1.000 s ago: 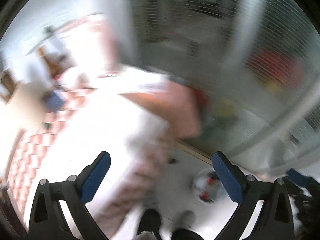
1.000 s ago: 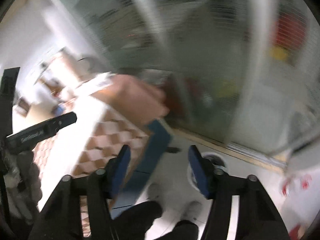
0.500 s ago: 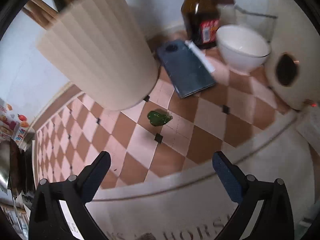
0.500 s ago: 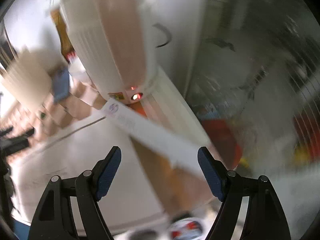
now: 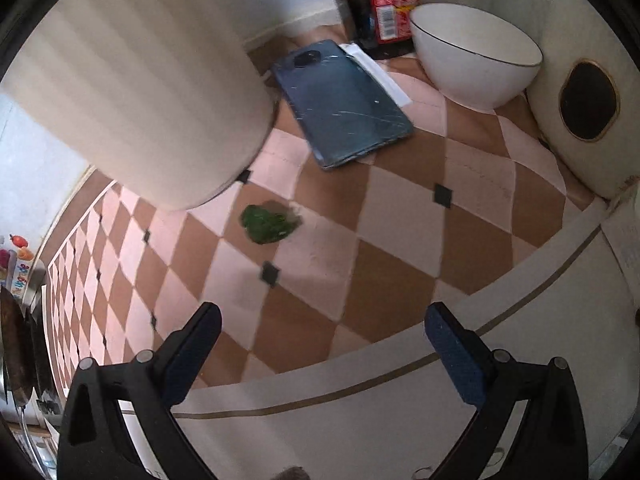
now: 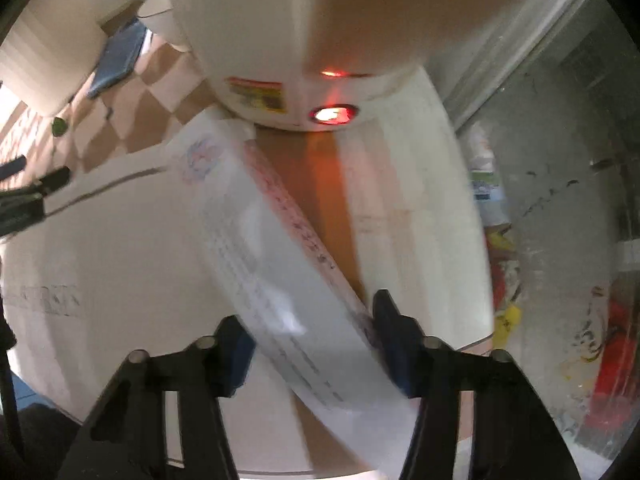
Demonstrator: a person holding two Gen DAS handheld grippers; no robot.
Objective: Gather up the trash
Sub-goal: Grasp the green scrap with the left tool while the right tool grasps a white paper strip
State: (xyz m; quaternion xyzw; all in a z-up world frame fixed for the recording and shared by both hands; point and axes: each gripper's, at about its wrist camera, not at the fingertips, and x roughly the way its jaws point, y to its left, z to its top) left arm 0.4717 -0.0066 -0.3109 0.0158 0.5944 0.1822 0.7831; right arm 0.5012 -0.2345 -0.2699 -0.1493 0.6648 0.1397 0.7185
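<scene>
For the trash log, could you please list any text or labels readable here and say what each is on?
Nothing can be read for certain.
Brown bottle: red label with a barcode, print too small.
Paper slip between the right gripper fingers: printed rows and a round logo, blurred.
Appliance sticker: yellow, blurred.
Tablecloth: faint lettering, illegible.

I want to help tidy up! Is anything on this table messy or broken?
Yes. A crumpled green scrap lies alone on the checkered tablecloth, like litter. The blue phone beside the white bowl shows scratches or cracks. A long printed receipt lies crooked across the table between the right tool's fingers.
</scene>
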